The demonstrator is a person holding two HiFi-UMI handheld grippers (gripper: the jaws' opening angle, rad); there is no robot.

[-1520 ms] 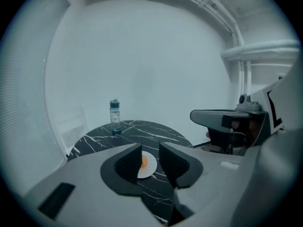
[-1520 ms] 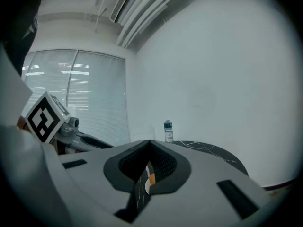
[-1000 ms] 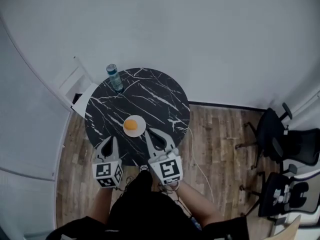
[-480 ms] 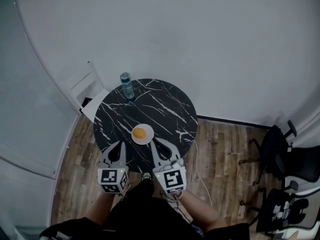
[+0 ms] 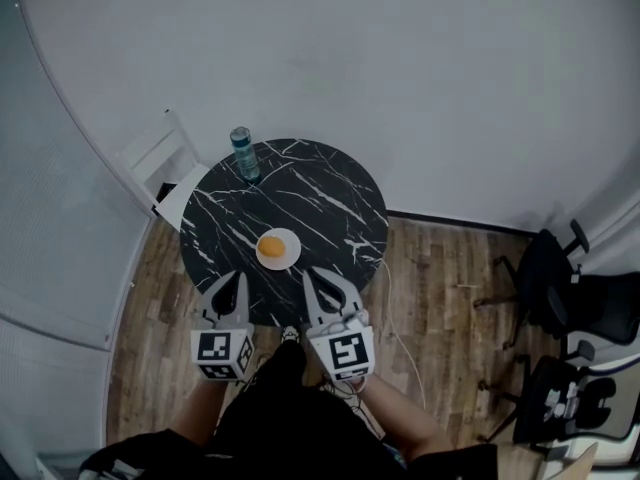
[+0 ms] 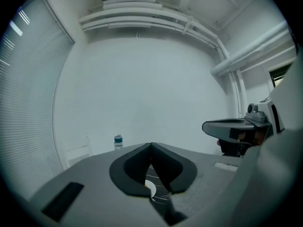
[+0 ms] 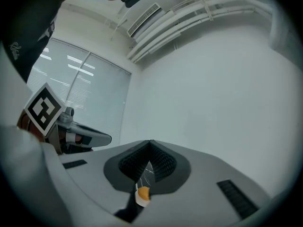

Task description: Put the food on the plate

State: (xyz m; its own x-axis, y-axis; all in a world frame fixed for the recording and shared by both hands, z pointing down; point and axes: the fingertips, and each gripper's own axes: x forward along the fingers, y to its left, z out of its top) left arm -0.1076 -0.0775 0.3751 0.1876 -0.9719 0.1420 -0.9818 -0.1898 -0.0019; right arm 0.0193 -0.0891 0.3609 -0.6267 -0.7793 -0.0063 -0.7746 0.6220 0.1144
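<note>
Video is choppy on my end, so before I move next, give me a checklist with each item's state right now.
1. The orange food is on the white plate: ok, it lies on it.
2. The left gripper is empty: ok, jaws together, nothing between them.
3. The right gripper is empty: ok, jaws together, nothing between them.
4. Both grippers are clear of the plate: ok, held by the near edge of the table, apart from it.
5. The bottle is upright, away from the plate: ok, at the far edge.
6. No other food on the table: ok.
</note>
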